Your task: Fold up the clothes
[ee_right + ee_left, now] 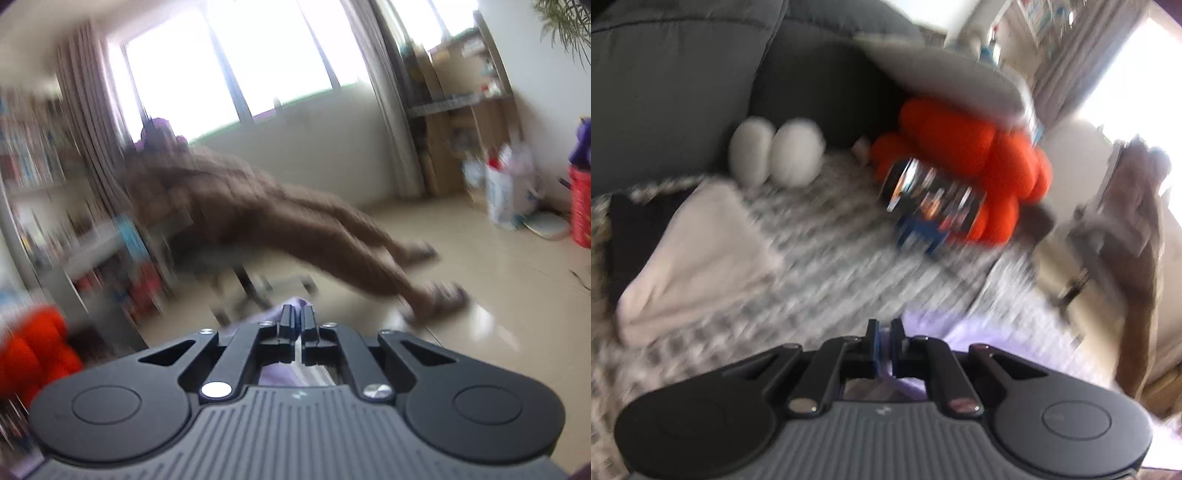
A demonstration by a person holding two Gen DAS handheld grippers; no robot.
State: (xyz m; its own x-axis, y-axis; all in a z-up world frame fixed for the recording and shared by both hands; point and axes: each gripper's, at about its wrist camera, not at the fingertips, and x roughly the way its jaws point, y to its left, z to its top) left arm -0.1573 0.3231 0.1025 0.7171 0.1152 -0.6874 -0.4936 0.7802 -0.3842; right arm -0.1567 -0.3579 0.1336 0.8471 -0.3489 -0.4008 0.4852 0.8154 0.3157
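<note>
Both views are motion-blurred. My left gripper (885, 326) is shut on a pale lilac garment (964, 332) that spreads right of and beneath its fingers, above a grey-and-white patterned sofa cover (827, 266). A folded white cloth (698, 258) lies on the cover to the left, over a dark cloth (631, 229). My right gripper (297, 314) is shut on the same lilac garment (299, 303), which shows past its fingertips and under its jaws, held up over the room floor.
An orange knotted cushion (964, 155), a shiny printed cylinder (931, 195), two white round pillows (775, 155) and a grey pillow (945, 74) lie on the dark sofa (672, 74). A person in brown (258, 210) sits on an office chair. Bookshelves (33, 162) stand left.
</note>
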